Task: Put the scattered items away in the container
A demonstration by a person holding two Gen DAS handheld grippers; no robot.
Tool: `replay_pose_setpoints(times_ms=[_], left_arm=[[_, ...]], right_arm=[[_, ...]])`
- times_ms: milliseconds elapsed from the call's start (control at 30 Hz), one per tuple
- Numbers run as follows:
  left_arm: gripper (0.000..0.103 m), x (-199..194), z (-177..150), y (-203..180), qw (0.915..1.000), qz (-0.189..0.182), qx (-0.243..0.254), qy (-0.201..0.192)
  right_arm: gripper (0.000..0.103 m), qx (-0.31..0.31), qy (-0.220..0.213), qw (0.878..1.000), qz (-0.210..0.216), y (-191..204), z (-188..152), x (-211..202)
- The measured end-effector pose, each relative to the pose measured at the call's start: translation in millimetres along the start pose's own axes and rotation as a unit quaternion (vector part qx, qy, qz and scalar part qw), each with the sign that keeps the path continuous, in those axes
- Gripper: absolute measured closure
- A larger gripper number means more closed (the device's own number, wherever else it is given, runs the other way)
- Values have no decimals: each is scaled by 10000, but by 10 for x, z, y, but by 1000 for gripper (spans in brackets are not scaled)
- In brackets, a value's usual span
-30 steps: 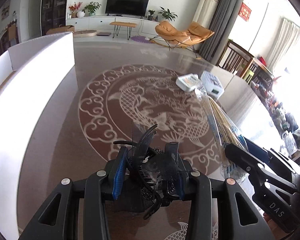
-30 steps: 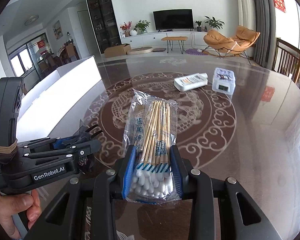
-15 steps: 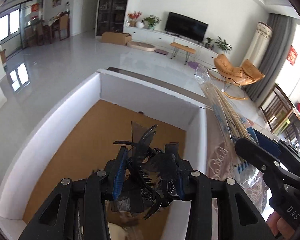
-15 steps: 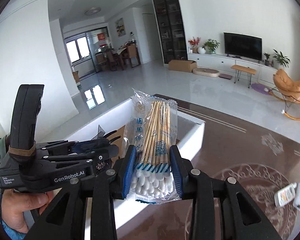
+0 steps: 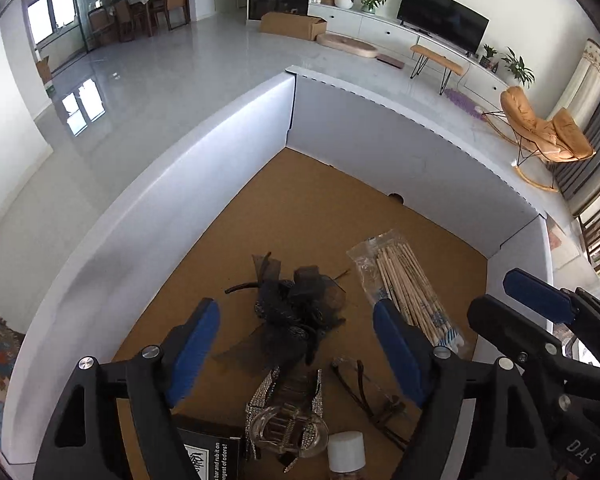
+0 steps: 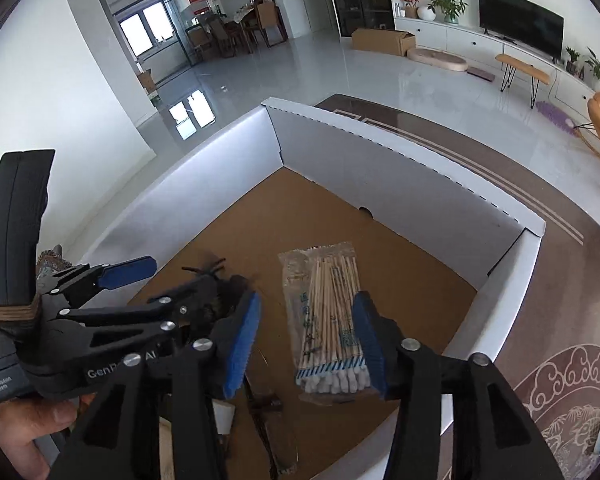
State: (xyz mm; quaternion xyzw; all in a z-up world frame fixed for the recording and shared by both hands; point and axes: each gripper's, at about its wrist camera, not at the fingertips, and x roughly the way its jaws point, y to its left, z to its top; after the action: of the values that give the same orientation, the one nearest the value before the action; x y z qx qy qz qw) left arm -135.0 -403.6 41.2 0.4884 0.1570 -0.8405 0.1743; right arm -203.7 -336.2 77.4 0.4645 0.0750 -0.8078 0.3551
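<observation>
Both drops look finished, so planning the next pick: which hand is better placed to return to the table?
Right, probably. The right tool hangs beside the box wall that borders the table; the left tool is farther from it. Both tools' jaws are opening, nothing pinched.

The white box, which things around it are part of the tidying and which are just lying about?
Part of the job:
white box
black hair accessory
cotton swab pack
rhinestone hair clip
left gripper and right gripper, jaws opening

Just lying about:
television
orange rocking chair
cardboard carton

Television [image 5: 442, 16], orange rocking chair [image 5: 546, 136]
</observation>
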Motion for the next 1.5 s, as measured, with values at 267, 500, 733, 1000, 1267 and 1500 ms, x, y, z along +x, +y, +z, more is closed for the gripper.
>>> replay_pose_setpoints(times_ms=[267,500,733,1000,1267,1500], left_arm=[[25,-506,-277,-411,9988,-75,341,-347],[18,-1055,-1187,-1512,9842,-1065,1323,-503],[12,-810,-2439,-2905,9482,-1712,2654,-327],[12,-441,-2836,-3592,9435,-1525,2915,-406],[6,-284,-2813,-3636,9461,-1364,2908,-407],[0,-240,-2834,-3591,9486,-1274,2871,-377]], right_arm=[[50,-7,-487,9987,-141,-133,-264,-461],[50,534,-721,9899,-1100,-941,-1623,-1181],[50,1167,-379,9597,-2529,-1857,-3252,-1867],[50,1700,-501,9439,-2785,-2293,-3904,-2285],[49,1919,-633,9428,-2652,-2434,-3865,-2222],[47,2033,-746,9451,-2449,-2443,-3926,-2216]])
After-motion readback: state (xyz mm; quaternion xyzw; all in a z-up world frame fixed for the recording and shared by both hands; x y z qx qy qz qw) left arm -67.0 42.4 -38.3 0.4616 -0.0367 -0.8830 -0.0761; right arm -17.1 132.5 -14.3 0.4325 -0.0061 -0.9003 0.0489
